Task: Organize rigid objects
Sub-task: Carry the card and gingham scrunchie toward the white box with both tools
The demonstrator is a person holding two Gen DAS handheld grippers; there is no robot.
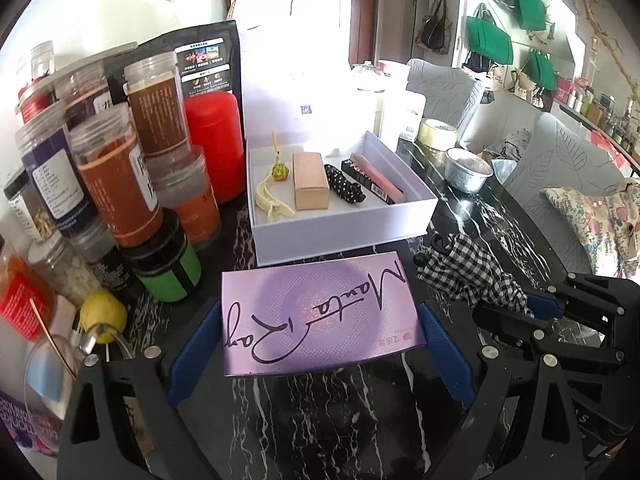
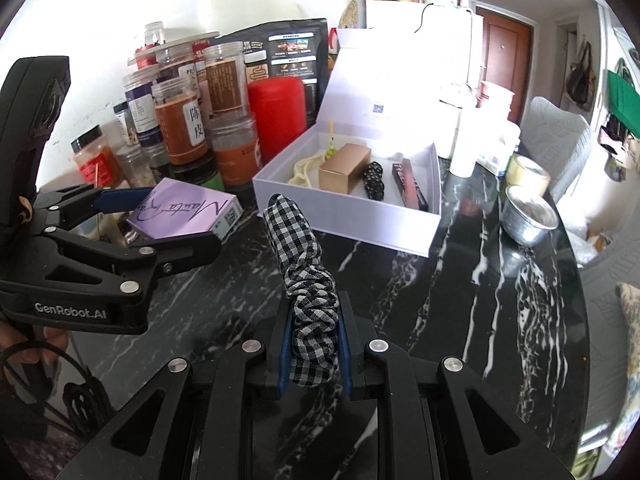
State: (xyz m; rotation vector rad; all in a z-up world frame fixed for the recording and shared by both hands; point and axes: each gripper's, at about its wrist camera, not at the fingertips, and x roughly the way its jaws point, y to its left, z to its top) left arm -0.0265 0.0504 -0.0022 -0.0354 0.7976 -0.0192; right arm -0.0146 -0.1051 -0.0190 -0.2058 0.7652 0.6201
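Observation:
My left gripper (image 1: 316, 340) is shut on a flat purple box (image 1: 320, 316) with black script, held just above the black marble table (image 1: 320, 408); both show in the right wrist view, gripper (image 2: 160, 224) and box (image 2: 184, 212). My right gripper (image 2: 314, 352) is shut on a black-and-white checked folded umbrella (image 2: 304, 272), which also shows in the left wrist view (image 1: 468, 276). An open white box (image 1: 344, 228) behind holds a tan carton (image 1: 310, 186), a cream hair clip (image 1: 272, 200), a dotted black item (image 1: 344, 184) and a pink-black stick (image 1: 376, 182).
Several jars and a red canister (image 1: 216, 144) crowd the left. A lemon (image 1: 102, 314) lies front left. A metal bowl (image 1: 468, 170) and a tape roll (image 1: 438, 132) stand right of the white box. Grey chairs (image 1: 560, 168) lie beyond the table edge.

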